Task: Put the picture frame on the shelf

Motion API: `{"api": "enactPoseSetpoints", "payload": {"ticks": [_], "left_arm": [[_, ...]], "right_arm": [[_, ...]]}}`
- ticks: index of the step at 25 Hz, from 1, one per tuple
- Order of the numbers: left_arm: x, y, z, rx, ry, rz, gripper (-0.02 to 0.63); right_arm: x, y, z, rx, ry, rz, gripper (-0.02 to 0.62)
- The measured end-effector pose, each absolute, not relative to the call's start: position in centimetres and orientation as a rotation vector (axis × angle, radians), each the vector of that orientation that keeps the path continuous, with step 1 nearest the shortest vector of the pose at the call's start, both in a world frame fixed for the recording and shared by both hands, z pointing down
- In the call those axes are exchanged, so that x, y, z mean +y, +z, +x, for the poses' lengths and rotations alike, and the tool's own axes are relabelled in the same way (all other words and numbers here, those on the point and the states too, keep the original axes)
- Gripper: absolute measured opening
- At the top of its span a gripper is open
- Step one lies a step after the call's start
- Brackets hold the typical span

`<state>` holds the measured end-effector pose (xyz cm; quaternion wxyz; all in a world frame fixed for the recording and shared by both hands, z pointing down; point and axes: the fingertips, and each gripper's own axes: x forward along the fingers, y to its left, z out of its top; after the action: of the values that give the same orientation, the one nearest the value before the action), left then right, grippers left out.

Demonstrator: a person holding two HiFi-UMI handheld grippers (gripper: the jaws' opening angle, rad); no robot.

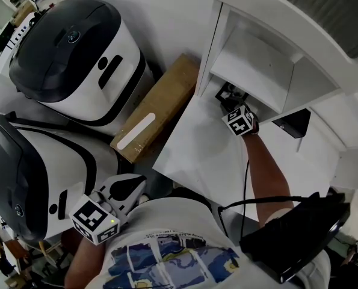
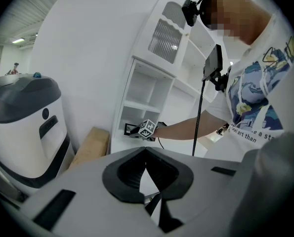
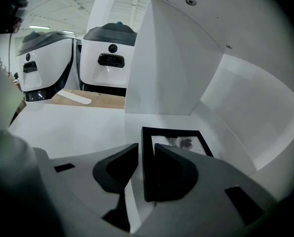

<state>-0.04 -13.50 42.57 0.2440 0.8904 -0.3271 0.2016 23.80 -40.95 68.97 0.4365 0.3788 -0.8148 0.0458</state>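
The black picture frame (image 3: 179, 141) with a pale print is low inside the bottom compartment of the white shelf (image 1: 251, 59), over its floor. My right gripper (image 3: 146, 149) reaches into that compartment, and its jaws close on the frame's left border. In the head view the right gripper (image 1: 228, 98) is at the compartment's mouth and the frame (image 1: 230, 91) shows as a dark patch beyond it. My left gripper (image 2: 146, 151) is held back near my body, shut and empty, low at the left of the head view (image 1: 127, 191).
Two white machines with dark lids (image 1: 76, 53) (image 1: 28, 179) stand to the left of the shelf. A flat cardboard box (image 1: 157, 107) lies between them and the shelf. A white ledge (image 1: 209, 155) runs out in front of the compartment. A black device (image 1: 293, 227) hangs at my chest.
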Motion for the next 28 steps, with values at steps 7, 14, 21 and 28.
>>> {"api": "enactPoseSetpoints", "payload": {"ticks": [7,14,21,28], "left_arm": [[-12.9,42.4,-0.3,-0.877,0.541,2.449,0.012],[-11.5,42.0,-1.0,-0.836,0.516,2.495,0.012],[-9.0,41.3,-3.1,-0.8,0.487,2.531,0.012],[-6.5,41.0,-5.1,-0.744,0.484,2.589,0.012]], "right_arm": [[-39.9,67.8,23.1,-2.045,0.106,0.95,0.11],[-37.2,65.8,21.7,-2.063,0.081,0.987,0.057],[-31.4,64.4,19.3,-2.096,0.148,1.007,0.031],[-24.7,63.5,16.0,-2.121,0.232,1.03,0.026]]}}
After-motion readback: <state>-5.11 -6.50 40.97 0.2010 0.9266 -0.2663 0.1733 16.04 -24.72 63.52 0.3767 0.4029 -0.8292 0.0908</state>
